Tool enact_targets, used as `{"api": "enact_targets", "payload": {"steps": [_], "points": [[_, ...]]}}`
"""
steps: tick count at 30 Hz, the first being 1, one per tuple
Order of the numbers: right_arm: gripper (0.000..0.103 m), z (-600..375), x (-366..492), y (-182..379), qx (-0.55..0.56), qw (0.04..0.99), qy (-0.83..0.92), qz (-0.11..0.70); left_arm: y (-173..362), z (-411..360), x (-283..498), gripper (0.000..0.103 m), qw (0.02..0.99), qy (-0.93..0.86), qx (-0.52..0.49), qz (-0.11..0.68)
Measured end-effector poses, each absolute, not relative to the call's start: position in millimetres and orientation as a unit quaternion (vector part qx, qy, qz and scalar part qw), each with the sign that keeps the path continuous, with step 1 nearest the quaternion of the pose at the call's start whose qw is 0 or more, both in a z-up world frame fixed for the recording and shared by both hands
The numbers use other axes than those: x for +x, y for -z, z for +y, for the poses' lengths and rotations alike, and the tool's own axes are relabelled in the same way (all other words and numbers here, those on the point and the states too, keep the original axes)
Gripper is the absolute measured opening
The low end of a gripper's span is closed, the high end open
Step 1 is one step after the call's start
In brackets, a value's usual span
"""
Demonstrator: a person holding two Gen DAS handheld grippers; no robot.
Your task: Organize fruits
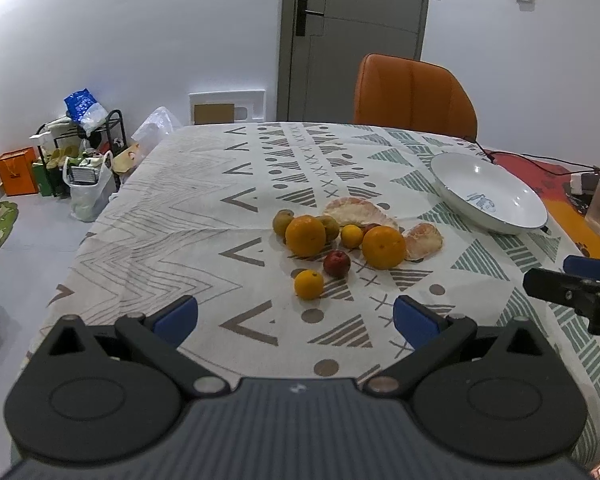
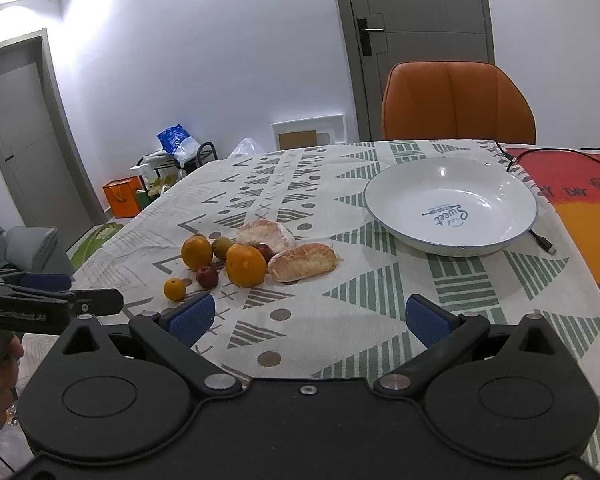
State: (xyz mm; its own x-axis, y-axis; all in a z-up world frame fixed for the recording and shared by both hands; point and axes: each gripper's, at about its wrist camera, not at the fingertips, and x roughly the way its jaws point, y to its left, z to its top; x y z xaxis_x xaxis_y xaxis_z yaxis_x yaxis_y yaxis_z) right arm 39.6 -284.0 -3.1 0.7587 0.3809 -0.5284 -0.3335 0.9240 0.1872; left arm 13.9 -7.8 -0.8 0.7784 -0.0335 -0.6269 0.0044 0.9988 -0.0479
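loosely heaped fruits [image 1: 332,240] sit beside white bowl [image 2: 452,208]; both grippers gape.

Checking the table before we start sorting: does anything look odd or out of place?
Yes. Two peeled pomelo pieces lie bare on the tablecloth among the whole fruit, and a loose black cable ends just beside the empty white bowl.

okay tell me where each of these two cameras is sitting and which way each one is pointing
Left wrist: on the left gripper, low over the table's near edge, facing the fruit pile and door; the right gripper shows at right.
Right wrist: on the right gripper, facing the white bowl; the left gripper shows at left.
Shared: fruit, bowl, orange chair, patterned tablecloth.
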Motion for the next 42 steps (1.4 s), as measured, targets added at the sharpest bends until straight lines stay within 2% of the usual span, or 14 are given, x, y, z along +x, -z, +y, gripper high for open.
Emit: {"api": "enact_targets", "payload": {"steps": [9,15,18,20,25,30,34,35,37,42], "points": [[0.103,-285.2,52.3,10.9,0.047,0.932,-0.199,0.298,6.2,-13.2,28.4,0.101,0.945,0.027,-0.022,0.326],[0.102,-286.1,61.8,14.4,0.053,0.932,-0.206,0.294,13.7,-14.6,42.7,0.091,0.943,0.035,-0.029,0.331],[0.102,-285.6,67.0,17.7,0.06,0.928,-0.211,0.302,18.0,-14.7,49.4,0.083,0.942,0.036,-0.032,0.333],[0.1,-284.4,68.6,19.1,0.066,0.926,-0.217,0.301,22.0,-14.0,54.7,0.072,0.939,0.037,-0.037,0.339],[0.092,-281.3,77.7,22.2,0.07,0.923,-0.227,0.303,34.6,-12.5,68.6,0.053,0.932,0.03,-0.043,0.36],[0.084,-276.0,87.4,25.2,0.061,0.922,-0.237,0.3,42.0,-11.1,78.4,0.045,0.929,0.028,-0.047,0.366],[0.082,-269.8,93.3,27.3,0.062,0.917,-0.249,0.305,47.0,-10.5,85.0,0.04,0.927,0.025,-0.046,0.372],[0.081,-268.2,94.7,27.9,0.061,0.916,-0.251,0.307,48.2,-10.4,86.4,0.031,0.926,0.022,-0.046,0.373],[0.079,-264.9,97.4,28.7,0.061,0.914,-0.256,0.309,50.6,-9.2,89.1,0.022,0.927,0.02,-0.044,0.373],[0.071,-254.0,105.2,29.5,0.063,0.909,-0.27,0.311,48.4,-4.9,91.8,0.022,0.927,0.02,-0.047,0.373]]}}
